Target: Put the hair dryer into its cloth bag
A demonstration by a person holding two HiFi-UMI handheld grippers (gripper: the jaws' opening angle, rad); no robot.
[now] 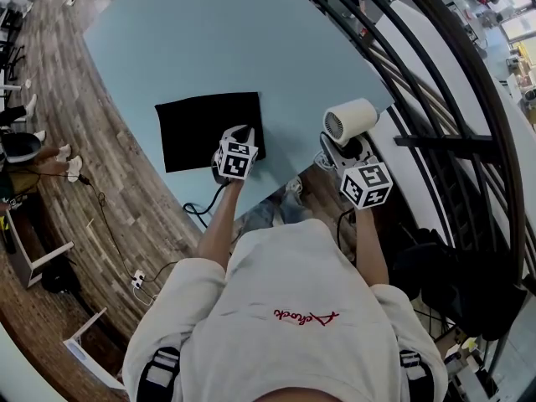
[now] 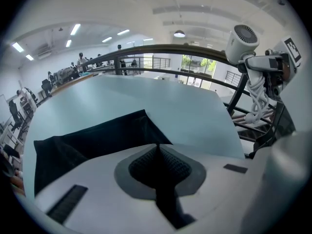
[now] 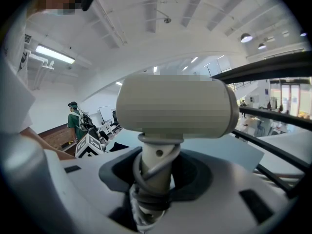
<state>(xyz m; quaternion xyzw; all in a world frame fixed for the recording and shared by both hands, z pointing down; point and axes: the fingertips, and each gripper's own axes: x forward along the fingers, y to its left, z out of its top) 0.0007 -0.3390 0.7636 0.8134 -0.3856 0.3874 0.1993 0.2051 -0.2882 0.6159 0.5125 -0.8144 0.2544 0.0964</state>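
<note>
The black cloth bag [image 1: 205, 130] lies flat on the pale blue table [image 1: 209, 40]. My left gripper [image 1: 229, 141] sits at the bag's near right corner. In the left gripper view the left gripper [image 2: 157, 152] is shut on a pinched-up fold of the bag [image 2: 97, 138]. The white hair dryer [image 1: 350, 121] is held up off the table's right edge, with my right gripper [image 1: 339, 151] shut on its handle. In the right gripper view the dryer's barrel [image 3: 175, 106] stands above the right gripper [image 3: 156, 179], and its cord is wound round the handle.
A dark curved railing [image 1: 435, 99] runs along the table's right side. A black cable [image 1: 197, 212] lies on the wooden floor below the table's near edge. White furniture frames [image 1: 38, 258] stand on the floor at the left.
</note>
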